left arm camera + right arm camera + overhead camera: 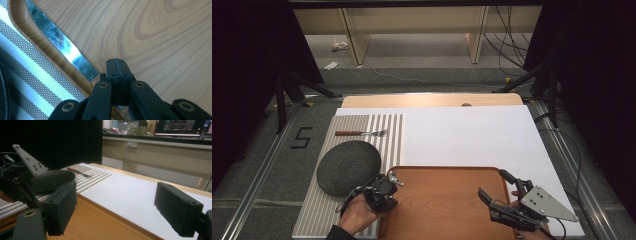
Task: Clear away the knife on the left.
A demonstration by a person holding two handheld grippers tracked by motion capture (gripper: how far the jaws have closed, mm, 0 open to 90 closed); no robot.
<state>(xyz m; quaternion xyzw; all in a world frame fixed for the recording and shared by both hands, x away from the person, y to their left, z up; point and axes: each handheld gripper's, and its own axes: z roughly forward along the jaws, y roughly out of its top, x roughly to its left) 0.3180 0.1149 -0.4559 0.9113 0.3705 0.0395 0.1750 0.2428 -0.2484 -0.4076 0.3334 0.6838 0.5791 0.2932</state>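
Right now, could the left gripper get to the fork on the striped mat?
Probably yes. The left gripper is shut at the tray's near-left corner; the fork lies uncovered beyond the dark plate, which it would need to pass over or around.

I read one mark from here: a black "5" (301, 137) on the grey floor, well off to the far left of my left gripper (393, 176), beyond the striped mat (387, 131) and the table's edge. It looks taped or painted in straight strokes, blocky, and it reads clean in the high view. In the right gripper view, monitors (186, 125) glow far beyond my jaws, past the counter, but whatever is on those screens is too small and blurred for me to make out. I find no readable label, brand or number on the tray (447, 200), the mat or the grey plate (546, 202) on my right gripper.
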